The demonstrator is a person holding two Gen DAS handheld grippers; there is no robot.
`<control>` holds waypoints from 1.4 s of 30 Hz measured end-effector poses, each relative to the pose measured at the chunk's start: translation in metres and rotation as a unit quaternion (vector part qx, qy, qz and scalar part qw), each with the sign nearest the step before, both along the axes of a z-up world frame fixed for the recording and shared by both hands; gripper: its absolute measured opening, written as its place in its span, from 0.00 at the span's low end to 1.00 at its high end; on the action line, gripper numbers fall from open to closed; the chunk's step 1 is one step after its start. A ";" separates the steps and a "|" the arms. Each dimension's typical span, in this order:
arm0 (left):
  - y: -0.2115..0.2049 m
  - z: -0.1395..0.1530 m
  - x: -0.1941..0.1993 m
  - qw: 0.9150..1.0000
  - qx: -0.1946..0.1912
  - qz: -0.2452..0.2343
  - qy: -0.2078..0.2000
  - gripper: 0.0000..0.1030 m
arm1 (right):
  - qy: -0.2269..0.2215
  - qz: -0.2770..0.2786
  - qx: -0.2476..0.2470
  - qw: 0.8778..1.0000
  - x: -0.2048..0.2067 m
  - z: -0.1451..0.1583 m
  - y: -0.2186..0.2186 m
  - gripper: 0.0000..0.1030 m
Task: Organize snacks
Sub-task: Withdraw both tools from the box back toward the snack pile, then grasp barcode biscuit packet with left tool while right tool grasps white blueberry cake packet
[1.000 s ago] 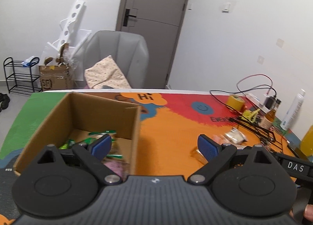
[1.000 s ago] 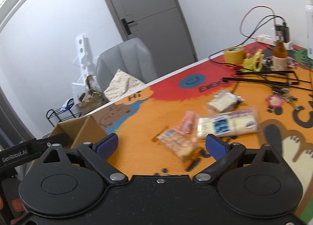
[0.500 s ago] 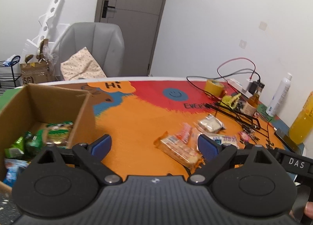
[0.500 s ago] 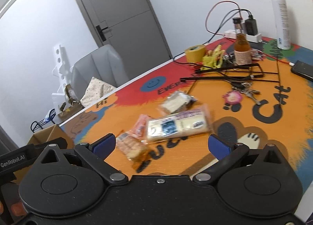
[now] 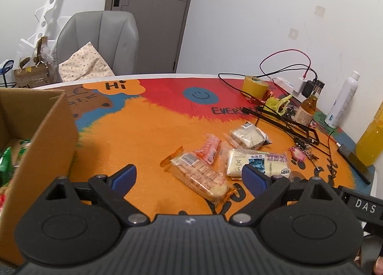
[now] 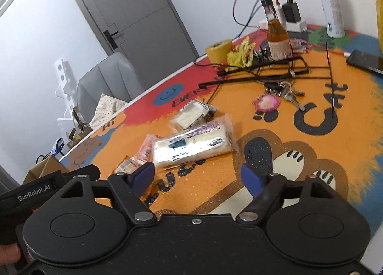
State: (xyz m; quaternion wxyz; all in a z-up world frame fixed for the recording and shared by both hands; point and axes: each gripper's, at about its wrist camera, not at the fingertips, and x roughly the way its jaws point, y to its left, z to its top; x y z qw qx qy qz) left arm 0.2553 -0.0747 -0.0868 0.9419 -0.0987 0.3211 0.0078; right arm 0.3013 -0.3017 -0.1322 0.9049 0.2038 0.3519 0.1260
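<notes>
Left gripper (image 5: pixel 189 175) spread wide, holding nothing, above the orange worktop (image 5: pixel 143 136). Right gripper (image 6: pixel 197 174) wide apart too, empty. Just ahead lies the cracker pack (image 5: pixel 199 175), touching the pink snack stick (image 5: pixel 210 149) and the long white bread pack (image 6: pixel 191 147). Beyond them, the small cake pack (image 5: pixel 249 136). Cardboard box (image 5: pixel 45 136) at left, green packets inside. Farthest back, the yellow tape roll (image 5: pixel 255 86).

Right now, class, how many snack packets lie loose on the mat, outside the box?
4: cracker pack nearest, pink packet behind it, long white bread pack to its right, small cake packet farthest. Others may hide beneath.
</notes>
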 end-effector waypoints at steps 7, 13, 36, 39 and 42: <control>-0.004 -0.023 0.025 1.000 0.002 0.012 0.019 0.91 | 0.023 0.018 0.021 0.999 0.020 -0.017 0.010 0.56; -0.007 -0.039 0.046 0.999 0.010 0.014 0.031 0.91 | 0.035 0.020 0.028 0.999 0.040 -0.027 0.021 0.57; 0.002 -0.057 0.059 0.997 0.053 0.014 0.054 0.89 | 0.027 -0.036 -0.080 0.996 0.078 -0.025 0.064 0.81; 0.007 -0.056 0.054 0.997 0.051 0.018 0.052 0.85 | 0.023 -0.027 -0.097 0.995 0.071 -0.024 0.064 0.74; 0.007 -0.057 0.050 0.998 0.049 0.007 0.042 0.77 | 0.020 -0.010 -0.102 0.995 0.064 -0.023 0.062 0.64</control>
